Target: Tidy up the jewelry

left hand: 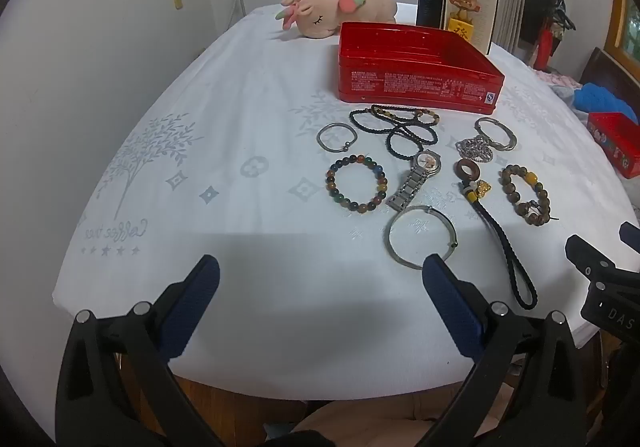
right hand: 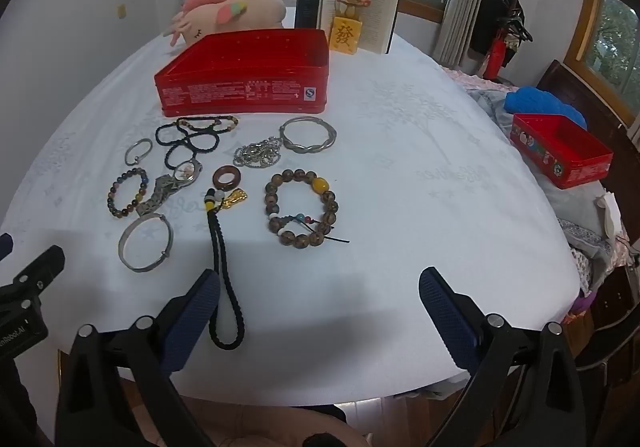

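Note:
Jewelry lies spread on a white tablecloth in front of an open red tin. I see a multicolour bead bracelet, a silver watch, a silver bangle, black bead strands, a brown bead bracelet, a black braided cord charm, a chain and a twisted bangle. My left gripper is open above the near cloth, holding nothing. My right gripper is open too, its left finger beside the cord loop.
A pink plush toy, an open book with a yellow figurine stand behind the tin. A smaller red tin sits off the table's right side near blue fabric. The table's near edge is just under both grippers.

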